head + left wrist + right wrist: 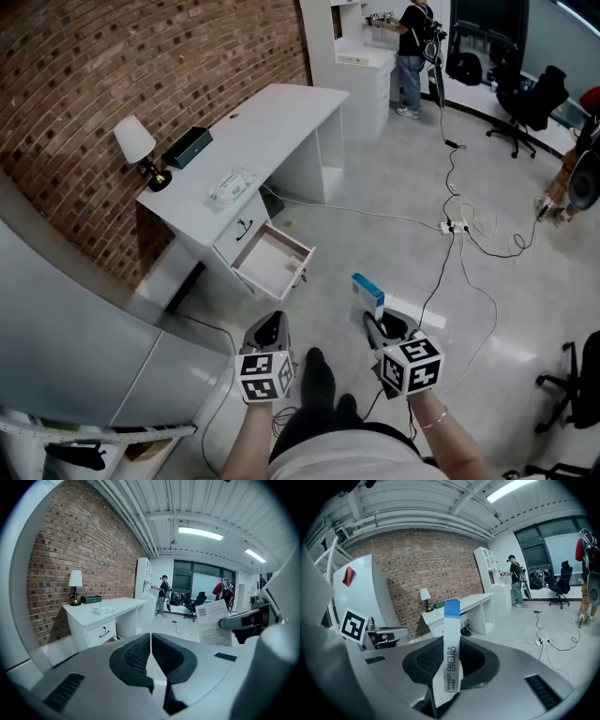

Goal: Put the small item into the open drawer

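My right gripper (374, 323) is shut on a small flat white box with a blue end (367, 294), held upright; the same box (450, 648) stands between the jaws in the right gripper view. My left gripper (270, 330) hangs beside it, shut with nothing between the jaws, which meet (151, 653) in the left gripper view. The white desk (281, 112) stands ahead along the brick wall. Its top drawer (272, 260) is pulled out and open, with nothing visible inside. Both grippers are well short of the drawer, over the floor.
On the desk are a lamp (141, 150), a dark box (187, 146) and a wrapped pack (231, 187). Cables and a power strip (456, 227) cross the floor to the right. Office chairs (525, 103) and a person (410, 56) are far back. A grey surface (66, 319) lies at left.
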Motion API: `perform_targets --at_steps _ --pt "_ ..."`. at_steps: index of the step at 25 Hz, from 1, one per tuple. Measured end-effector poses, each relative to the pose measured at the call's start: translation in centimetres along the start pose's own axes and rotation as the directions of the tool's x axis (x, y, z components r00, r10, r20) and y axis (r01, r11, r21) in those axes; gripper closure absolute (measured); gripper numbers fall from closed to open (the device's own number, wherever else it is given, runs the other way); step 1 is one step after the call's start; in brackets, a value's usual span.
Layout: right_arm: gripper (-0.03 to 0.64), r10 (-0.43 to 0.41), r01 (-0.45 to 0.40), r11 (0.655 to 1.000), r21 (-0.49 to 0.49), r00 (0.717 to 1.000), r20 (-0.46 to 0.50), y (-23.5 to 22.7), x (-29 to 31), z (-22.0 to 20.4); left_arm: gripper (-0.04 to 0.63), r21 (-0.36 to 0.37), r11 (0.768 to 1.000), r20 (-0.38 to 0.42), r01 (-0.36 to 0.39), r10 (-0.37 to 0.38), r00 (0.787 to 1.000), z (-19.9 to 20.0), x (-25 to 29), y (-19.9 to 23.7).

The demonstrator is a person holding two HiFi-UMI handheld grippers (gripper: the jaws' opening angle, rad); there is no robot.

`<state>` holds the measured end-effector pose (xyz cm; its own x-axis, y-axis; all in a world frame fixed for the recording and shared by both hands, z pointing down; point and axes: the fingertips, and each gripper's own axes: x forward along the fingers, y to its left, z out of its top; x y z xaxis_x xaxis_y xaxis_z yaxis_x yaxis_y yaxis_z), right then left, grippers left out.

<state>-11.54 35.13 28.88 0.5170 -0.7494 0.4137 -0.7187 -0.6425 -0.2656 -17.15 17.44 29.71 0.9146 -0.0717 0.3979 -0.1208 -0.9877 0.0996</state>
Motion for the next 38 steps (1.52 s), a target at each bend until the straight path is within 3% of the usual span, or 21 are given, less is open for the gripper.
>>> perform_targets --at_steps 23,38 --pt "0.529 0.026 -0.026 1.000 -0.004 0.997 -0.070 -2.8 24.2 8.6 0.566 -0.063 0.998 -0.044 -0.012 0.009 0.999 5.3 19.8 15.0" --pt "0.529 0.020 -0.020 1.000 -0.003 0.995 -0.100 -2.5 32.9 11.0 0.566 -0.096 0.995 -0.049 -0.018 0.013 0.999 6.7 25.8 22.1"
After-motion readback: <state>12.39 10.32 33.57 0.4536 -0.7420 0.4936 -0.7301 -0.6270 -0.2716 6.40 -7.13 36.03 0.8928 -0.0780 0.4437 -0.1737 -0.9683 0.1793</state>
